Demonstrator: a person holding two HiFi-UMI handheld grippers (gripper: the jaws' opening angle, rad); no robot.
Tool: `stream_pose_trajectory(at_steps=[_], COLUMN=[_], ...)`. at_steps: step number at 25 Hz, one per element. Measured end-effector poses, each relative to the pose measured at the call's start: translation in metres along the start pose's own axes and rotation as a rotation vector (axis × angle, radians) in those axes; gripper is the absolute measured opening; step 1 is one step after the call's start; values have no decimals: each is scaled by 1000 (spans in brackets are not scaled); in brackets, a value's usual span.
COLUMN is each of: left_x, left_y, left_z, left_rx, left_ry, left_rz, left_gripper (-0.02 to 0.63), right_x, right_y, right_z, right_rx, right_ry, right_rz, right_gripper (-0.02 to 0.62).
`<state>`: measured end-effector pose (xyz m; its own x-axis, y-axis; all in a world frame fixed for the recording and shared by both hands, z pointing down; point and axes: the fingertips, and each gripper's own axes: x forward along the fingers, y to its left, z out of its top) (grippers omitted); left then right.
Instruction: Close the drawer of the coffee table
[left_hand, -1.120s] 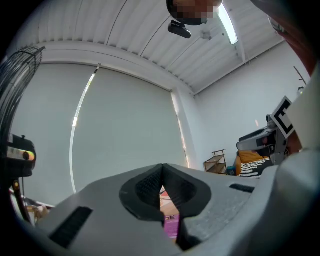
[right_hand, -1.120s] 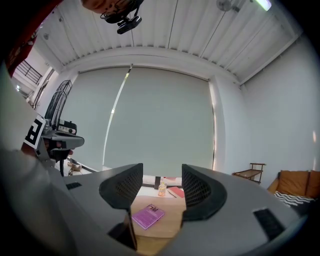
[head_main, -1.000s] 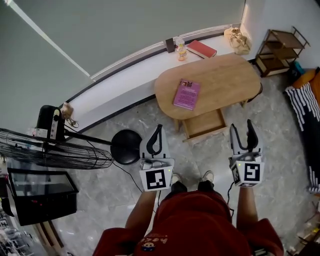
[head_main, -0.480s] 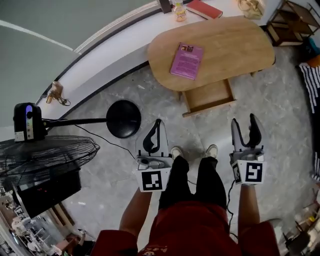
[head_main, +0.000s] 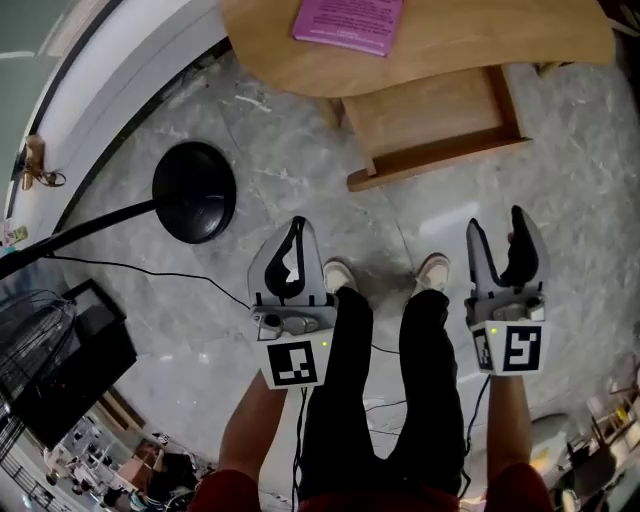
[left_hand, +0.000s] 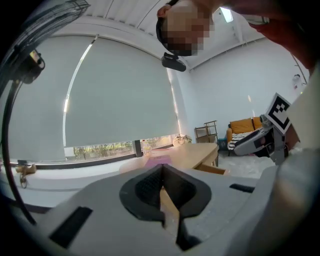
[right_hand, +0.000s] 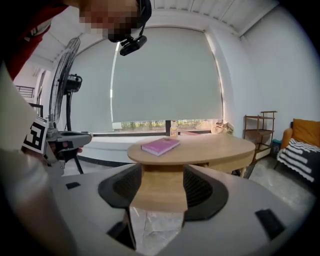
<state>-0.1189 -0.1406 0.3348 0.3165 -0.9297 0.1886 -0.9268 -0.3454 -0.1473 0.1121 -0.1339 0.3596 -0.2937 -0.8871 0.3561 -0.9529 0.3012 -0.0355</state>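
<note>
The drawer (head_main: 425, 110) stands pulled out from under the near edge of the bench (head_main: 290, 65), towards the person, so by my reading none of the closing is done yet. What is left is the whole job: bring a hand-held gripper to the front board and push until it sits flush under the top.

The drawer is a shallow, square-cornered box of pale wood with a straight front board, and nothing shows inside it. The bench top is the same light wood, smooth, with a rounded oval outline. A pink book (head_main: 350, 20) with a matte cover lies flat on it, well back from the drawer.

The floor (head_main: 300, 170) is grey marble-patterned tile with a slight sheen. The black round base of a fan (head_main: 194, 192) sits on it to the left, with a thin cable trailing past.

Both grippers hang over the floor beside the person's 2 pale shoes (head_main: 338, 275), well apart from the drawer. The left hand-held gripper (head_main: 297, 230) has its dark ribbed pads pressed together on nothing. The right hand-held gripper (head_main: 497, 228) has its jaws apart. They have just been opening, with only the distant bench showing through the gap and nothing held.
</note>
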Motion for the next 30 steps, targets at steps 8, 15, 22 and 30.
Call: stream_pose_trajectory(at_steps=[8, 15, 22, 30], left_x=[35, 66, 80, 83], left_y=[-17, -20, -15, -43], left_z=[-207, -306, -352, -353], left_rx=[44, 12, -43, -6], left_ry=[-21, -55, -62, -93], left_rz=[19, 28, 94, 23], left_gripper=[6, 6, 6, 6], right_x=[75, 124, 140, 145], right_y=[6, 5, 9, 21], right_z=[-183, -256, -275, -295], right_rx=[-70, -97, -115, -94], right_ry=[-16, -95, -206, -196], right_rz=[37, 31, 29, 52], right_gripper=[256, 276, 282, 285])
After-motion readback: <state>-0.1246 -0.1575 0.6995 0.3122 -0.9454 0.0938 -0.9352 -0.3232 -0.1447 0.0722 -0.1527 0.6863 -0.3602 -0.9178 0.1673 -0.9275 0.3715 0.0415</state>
